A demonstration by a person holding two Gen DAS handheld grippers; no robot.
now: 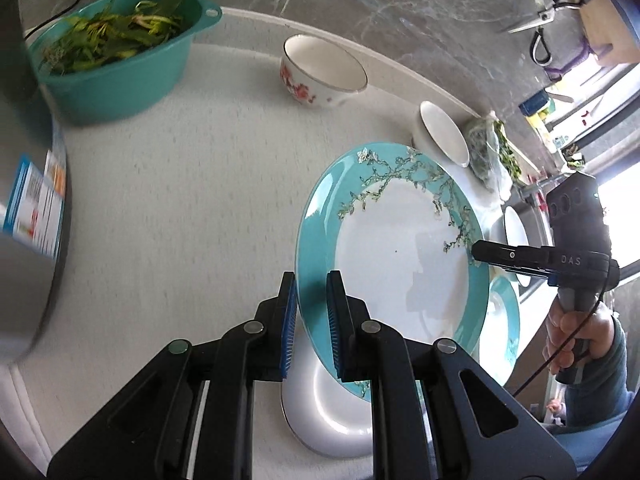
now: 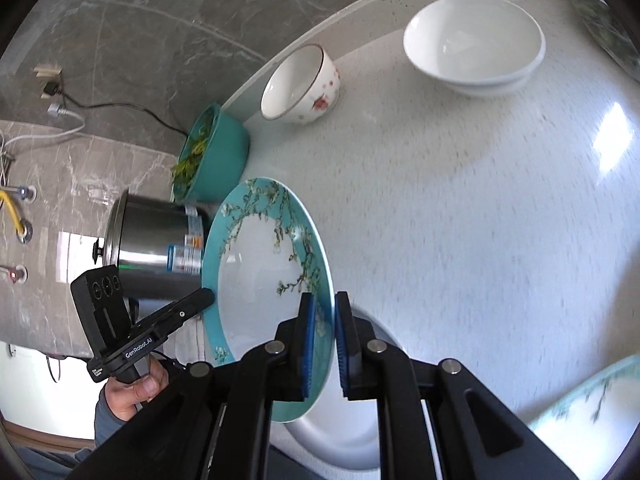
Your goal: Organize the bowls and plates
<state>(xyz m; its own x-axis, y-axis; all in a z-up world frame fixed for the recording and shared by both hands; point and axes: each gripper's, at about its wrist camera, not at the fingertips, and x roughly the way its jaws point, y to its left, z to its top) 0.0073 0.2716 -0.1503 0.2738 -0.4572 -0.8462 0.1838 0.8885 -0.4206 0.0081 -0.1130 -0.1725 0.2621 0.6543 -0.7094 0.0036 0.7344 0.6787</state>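
Observation:
A teal-rimmed plate point(image 1: 400, 248) with a blossom branch pattern hangs tilted above the counter, held from both sides. My left gripper point(image 1: 312, 280) is shut on its left rim, and my right gripper point(image 1: 478, 250) pinches the opposite rim. In the right wrist view the same plate point(image 2: 256, 272) sits between the pads of my right gripper point(image 2: 323, 300), with my left gripper point(image 2: 208, 296) on its far edge. A white plate point(image 1: 320, 412) lies on the counter under it. A second teal plate point(image 1: 502, 320) lies to the right. A floral bowl point(image 1: 320, 76) and a white bowl point(image 1: 442, 132) stand farther back.
A teal basin of greens point(image 1: 116, 60) stands at the back left beside a steel pot point(image 1: 28, 240). A bag of greens point(image 1: 492, 152) lies by the white bowl. Scissors point(image 1: 540, 12) hang on the marble wall. A hand point(image 1: 576, 344) holds the right gripper's handle.

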